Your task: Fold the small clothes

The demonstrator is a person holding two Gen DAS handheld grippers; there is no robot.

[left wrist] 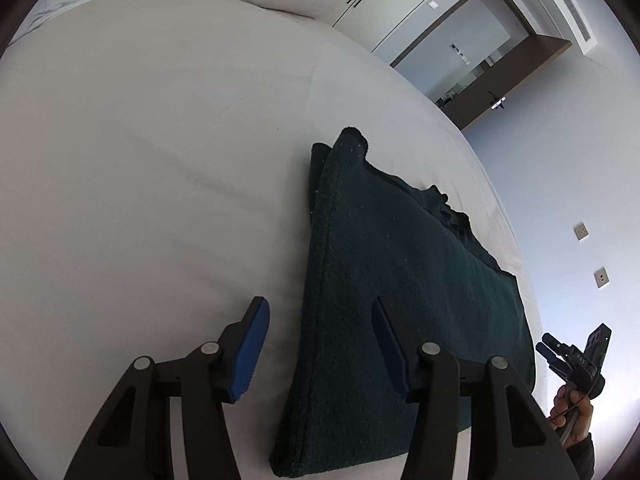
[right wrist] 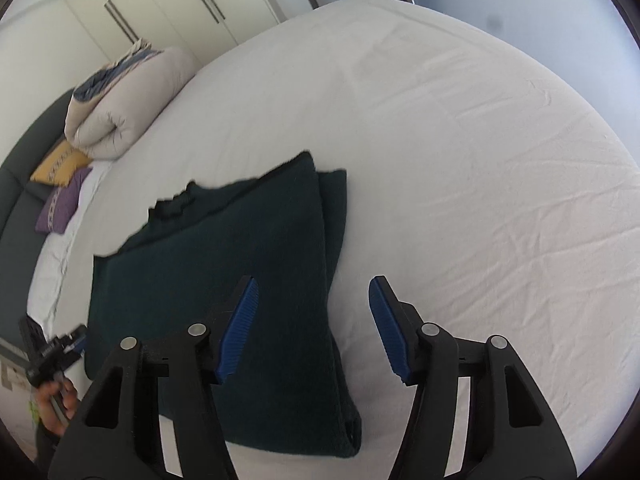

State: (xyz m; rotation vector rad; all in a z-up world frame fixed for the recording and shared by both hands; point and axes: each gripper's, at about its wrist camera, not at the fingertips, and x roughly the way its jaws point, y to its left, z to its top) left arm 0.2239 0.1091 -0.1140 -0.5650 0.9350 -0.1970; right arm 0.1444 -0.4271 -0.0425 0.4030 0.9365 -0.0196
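Observation:
A dark green knitted garment (left wrist: 400, 288) lies folded flat on the white bed sheet (left wrist: 140, 160); it also shows in the right wrist view (right wrist: 248, 264). My left gripper (left wrist: 320, 344) is open and empty, hovering over the garment's left edge near its front end. My right gripper (right wrist: 314, 324) is open and empty, above the garment's right edge. The right gripper also shows at the far right of the left wrist view (left wrist: 576, 356), and the left gripper at the lower left of the right wrist view (right wrist: 52, 352), both hand-held.
A rolled beige duvet (right wrist: 124, 100) and yellow (right wrist: 60, 160) and purple (right wrist: 62, 204) cushions lie at the head of the bed. White wardrobe doors (right wrist: 160, 8) stand behind. A doorway (left wrist: 472, 48) is past the bed's far edge.

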